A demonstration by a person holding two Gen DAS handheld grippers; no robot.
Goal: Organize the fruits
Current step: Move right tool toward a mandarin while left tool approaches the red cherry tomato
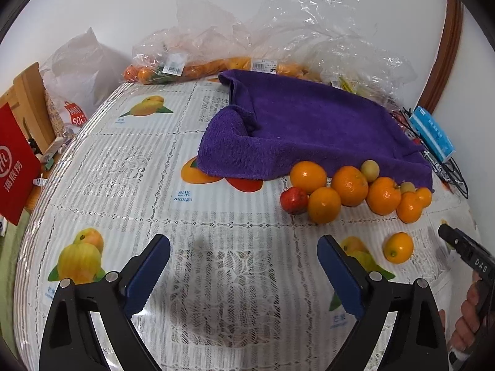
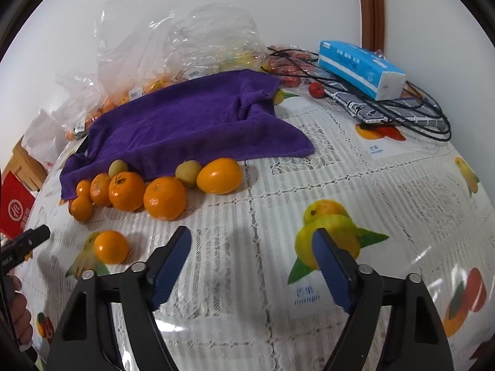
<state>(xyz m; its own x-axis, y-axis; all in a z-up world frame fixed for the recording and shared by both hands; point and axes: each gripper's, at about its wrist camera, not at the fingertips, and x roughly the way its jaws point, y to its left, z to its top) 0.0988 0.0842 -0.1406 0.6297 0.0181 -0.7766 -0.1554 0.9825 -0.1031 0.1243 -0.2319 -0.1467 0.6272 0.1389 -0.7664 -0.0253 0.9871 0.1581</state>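
Blue fingers (image 1: 148,275) of the left gripper (image 1: 244,275) stand spread wide with nothing between them, above the lace-patterned tablecloth (image 1: 123,167). Likewise the right gripper (image 2: 252,266), its fingers (image 2: 171,262) released over the printed mango pictures. One lone orange (image 2: 111,246) lies just ahead between the two grippers. Farther in, a cluster of oranges (image 1: 349,185) (with a red fruit (image 1: 294,200) and small yellow-green ones) sits touching the near edge of a purple towel (image 1: 309,130). Plastic bags (image 1: 278,37) of fruit crowd the table's far edge; a blue tissue pack (image 2: 362,68) rests on cables near its far right corner.
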